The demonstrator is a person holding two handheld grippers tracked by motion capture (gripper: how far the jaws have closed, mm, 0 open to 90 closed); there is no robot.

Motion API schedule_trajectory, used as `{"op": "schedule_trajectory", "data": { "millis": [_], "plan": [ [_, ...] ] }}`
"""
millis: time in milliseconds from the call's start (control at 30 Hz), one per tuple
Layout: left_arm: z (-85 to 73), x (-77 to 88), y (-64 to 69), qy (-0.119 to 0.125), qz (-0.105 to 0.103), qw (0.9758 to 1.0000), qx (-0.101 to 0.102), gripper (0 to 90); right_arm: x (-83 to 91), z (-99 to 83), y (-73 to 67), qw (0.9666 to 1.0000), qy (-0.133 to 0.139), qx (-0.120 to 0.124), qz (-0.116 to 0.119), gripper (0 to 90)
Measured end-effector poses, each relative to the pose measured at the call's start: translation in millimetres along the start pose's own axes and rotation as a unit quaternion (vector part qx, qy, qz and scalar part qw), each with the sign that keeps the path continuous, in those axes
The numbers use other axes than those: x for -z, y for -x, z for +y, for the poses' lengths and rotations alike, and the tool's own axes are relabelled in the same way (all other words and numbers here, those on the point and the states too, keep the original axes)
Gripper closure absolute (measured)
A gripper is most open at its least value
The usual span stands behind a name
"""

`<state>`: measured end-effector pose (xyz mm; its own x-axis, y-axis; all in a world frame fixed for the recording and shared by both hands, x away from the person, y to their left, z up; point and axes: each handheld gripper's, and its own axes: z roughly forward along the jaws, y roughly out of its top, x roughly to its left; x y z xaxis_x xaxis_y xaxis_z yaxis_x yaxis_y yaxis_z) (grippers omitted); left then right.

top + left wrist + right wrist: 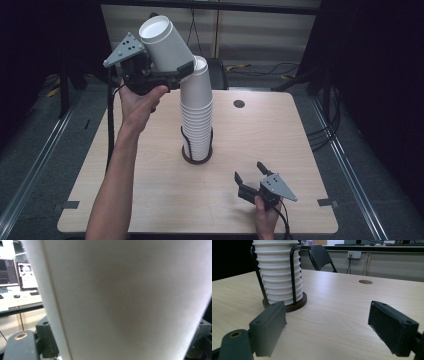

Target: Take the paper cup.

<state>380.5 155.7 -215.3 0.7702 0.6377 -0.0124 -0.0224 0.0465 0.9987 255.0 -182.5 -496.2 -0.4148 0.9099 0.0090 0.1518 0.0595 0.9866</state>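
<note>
A tall stack of white paper cups [197, 118] stands in a round dark holder [197, 156] with black wire uprights at the table's middle; the stack [279, 272] and holder [297, 305] also show in the right gripper view. My left gripper [176, 68] is raised above the stack, shut on a single white cup [167, 42] that tilts with its open mouth up and to the left, its base beside the stack's top. That cup's wall [130, 300] spans the left gripper view. My right gripper [249, 171] rests low near the table's front right, open with nothing between its jaws.
The light wooden table [280, 135] has a round cable hole [239, 104] at its far right. A dark chair [320, 256] stands behind the table. Monitors [15, 272] on a desk show at the left of the left gripper view.
</note>
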Motion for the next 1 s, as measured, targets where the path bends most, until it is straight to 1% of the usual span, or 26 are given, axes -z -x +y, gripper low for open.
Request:
{"op": "schedule_trajectory", "data": {
  "millis": [67, 133, 200, 300, 433, 467, 500, 533, 667, 767, 833, 1000],
  "plan": [
    [-1.8, 2.5, 0.3, 0.000, 0.008, 1.0000, -0.002, 13.1, -0.1, 0.1, 0.1, 1.0000, -0.002, -0.001, 0.000, 14.2],
    [-3.0, 6.5, -0.8, 0.002, 0.008, 1.0000, 0.002, 13.1, -0.1, 0.1, 0.1, 1.0000, -0.002, -0.001, -0.001, 14.2],
    [-3.5, 10.8, -1.3, 0.001, 0.015, 0.9999, -0.003, 13.1, -0.1, 0.1, 0.0, 1.0000, -0.001, -0.001, -0.001, 14.2],
    [-4.9, 17.5, -3.8, 0.001, 0.019, 0.9998, 0.000, 13.0, -0.1, 0.1, 0.0, 1.0000, -0.001, 0.000, -0.001, 14.2],
    [-7.6, 24.1, -8.3, -0.001, 0.016, 0.9999, 0.001, 13.0, -0.3, 0.2, -0.1, 1.0000, -0.003, -0.001, -0.001, 14.2],
    [-8.3, 25.0, -8.6, 0.000, 0.014, 0.9999, 0.005, 13.0, -0.3, 0.2, -0.1, 1.0000, -0.003, -0.001, -0.001, 14.2],
    [-9.0, 26.8, -9.0, -0.004, 0.011, 0.9999, 0.004, 13.0, -0.4, 0.2, -0.2, 1.0000, -0.002, -0.001, -0.002, 14.2],
    [-9.7, 28.4, -8.6, -0.003, 0.012, 0.9999, 0.001, 13.0, -0.5, 0.2, -0.1, 1.0000, -0.002, 0.000, -0.002, 14.2],
    [-12.6, 35.1, -7.6, 0.008, 0.012, 0.9999, 0.003, 13.0, -0.4, 0.3, -0.2, 1.0000, -0.004, -0.001, -0.001, 14.2],
    [-15.4, 40.2, -7.1, 0.009, 0.017, 0.9998, -0.001, 13.0, -0.4, 0.3, -0.2, 1.0000, -0.004, 0.000, -0.001, 14.2],
    [-17.6, 42.8, -6.0, 0.013, 0.017, 0.9998, -0.001, 13.0, -0.5, 0.2, -0.3, 1.0000, -0.002, -0.001, -0.002, 14.2],
    [-23.7, 49.2, -2.4, 0.007, 0.025, 0.9996, -0.014, 13.0, -0.4, 0.2, -0.3, 1.0000, -0.003, -0.001, -0.002, 14.2]
  ]
}}
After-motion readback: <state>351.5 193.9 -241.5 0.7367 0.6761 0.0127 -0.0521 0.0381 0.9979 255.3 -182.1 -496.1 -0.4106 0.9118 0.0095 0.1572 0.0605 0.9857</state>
